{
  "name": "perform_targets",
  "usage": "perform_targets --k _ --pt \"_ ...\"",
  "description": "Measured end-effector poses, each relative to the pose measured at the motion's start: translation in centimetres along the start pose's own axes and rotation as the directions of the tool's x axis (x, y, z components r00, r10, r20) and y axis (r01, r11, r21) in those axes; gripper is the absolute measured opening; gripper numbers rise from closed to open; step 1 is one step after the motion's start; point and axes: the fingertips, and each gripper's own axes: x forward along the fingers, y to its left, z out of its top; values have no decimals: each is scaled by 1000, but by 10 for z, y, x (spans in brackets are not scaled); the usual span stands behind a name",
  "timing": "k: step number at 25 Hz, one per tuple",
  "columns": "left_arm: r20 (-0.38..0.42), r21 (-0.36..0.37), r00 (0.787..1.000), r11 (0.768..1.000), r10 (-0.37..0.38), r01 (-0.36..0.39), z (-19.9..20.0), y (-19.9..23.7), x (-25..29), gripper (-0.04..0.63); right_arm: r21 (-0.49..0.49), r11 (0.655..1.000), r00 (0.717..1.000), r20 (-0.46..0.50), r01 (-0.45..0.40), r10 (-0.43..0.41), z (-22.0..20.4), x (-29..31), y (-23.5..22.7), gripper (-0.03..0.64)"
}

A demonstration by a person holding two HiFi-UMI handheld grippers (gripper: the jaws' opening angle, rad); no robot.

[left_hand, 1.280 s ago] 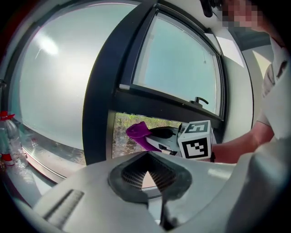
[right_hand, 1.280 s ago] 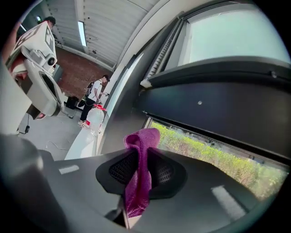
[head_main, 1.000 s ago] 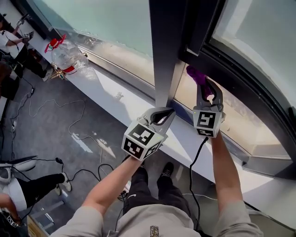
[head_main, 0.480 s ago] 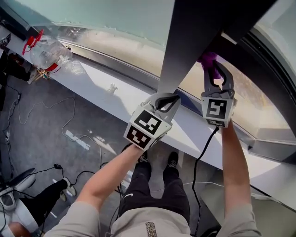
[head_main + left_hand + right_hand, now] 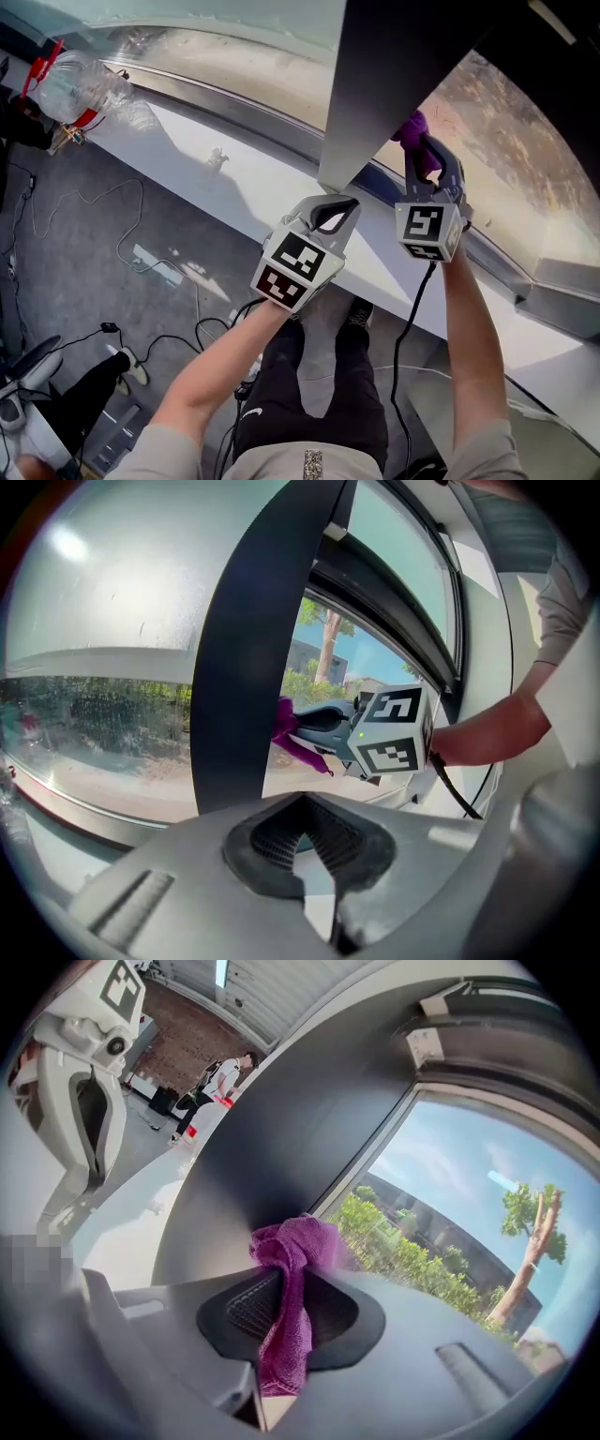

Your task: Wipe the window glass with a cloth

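Over the last second the right hand-held gripper (image 5: 421, 153) has shifted slightly beside the dark window post (image 5: 394, 75), its jaws clamped on the purple cloth (image 5: 412, 128), which bunches past the tips at the window glass (image 5: 511, 141). The left hand-held gripper (image 5: 330, 214) hangs closed and empty by the post's foot. To wipe well, press the bunch flat on the pane and use overlapping strokes away from the post, with the hard tips off the glass.

Left gripper (image 5: 305, 803): jaws together, nothing between them, pointing at the dark window post (image 5: 253, 667) that runs diagonally up the frame. Just right of the post, the right gripper (image 5: 302, 722) has a purple cloth (image 5: 283, 726) sticking out of its jaws, close to the window glass (image 5: 323, 653). Its marker cube (image 5: 389, 728) faces the camera, and a forearm (image 5: 487, 733) trails off to the right.
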Motion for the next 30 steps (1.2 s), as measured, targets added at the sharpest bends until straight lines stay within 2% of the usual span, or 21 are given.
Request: perform_targets --k 8,14,19,24,30 --pt "-42 -49 997 997 63 -65 -60 9 38 0 -23 997 992 -100 -79 76 -86 33 67 87" --pt "-64 -99 993 989 104 -110 -103 25 45 0 -5 990 967 -217 -139 134 -143 62 122 87" --pt "-98 -123 987 982 129 -141 -131 34 44 0 -39 980 942 -285 -194 175 -176 83 155 87" --pt "-115 -131 983 979 142 -157 -143 33 42 0 -61 968 914 -350 -242 206 -205 92 176 87" --pt "-131 -140 983 979 130 -149 -150 23 43 0 -75 966 916 -343 -246 207 -208 86 179 86"
